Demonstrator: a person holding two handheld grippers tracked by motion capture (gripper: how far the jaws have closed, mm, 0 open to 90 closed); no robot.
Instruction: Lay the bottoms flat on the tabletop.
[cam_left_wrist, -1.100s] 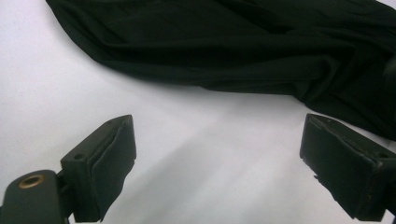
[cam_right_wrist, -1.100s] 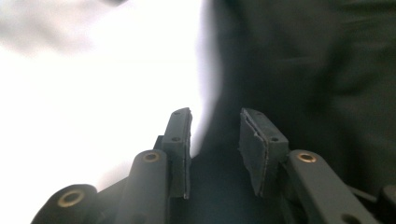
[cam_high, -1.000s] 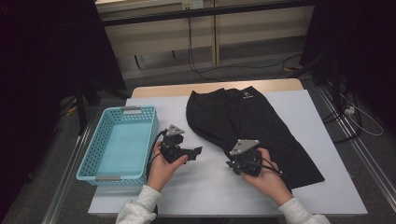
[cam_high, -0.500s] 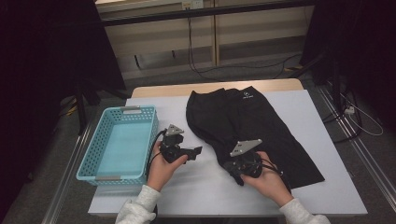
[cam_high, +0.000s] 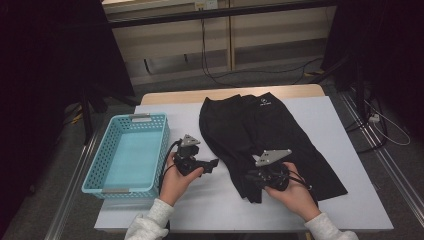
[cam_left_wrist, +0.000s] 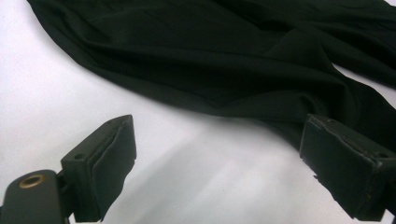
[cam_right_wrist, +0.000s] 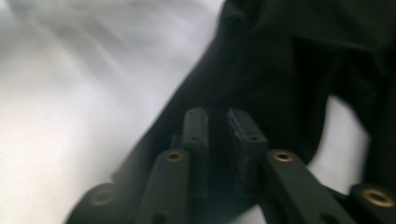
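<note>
Since a second ago the right gripper (cam_high: 256, 176) slid toward 9 o'clock onto the black trousers' (cam_high: 260, 135) hem at worktop (cam_high: 345, 120) centre, fingers nearly clenched; the cloth could slip free. Left gripper (cam_high: 212, 164) fingers spread.

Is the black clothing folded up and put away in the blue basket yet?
Not yet. The black garment lies spread out, unfolded, on the white table, and the blue basket holds nothing. The right gripper has its jaws nearly together on the garment's near edge, seemingly pinching it. The left gripper is open just beside the cloth. Any folding and putting away is left.
</note>
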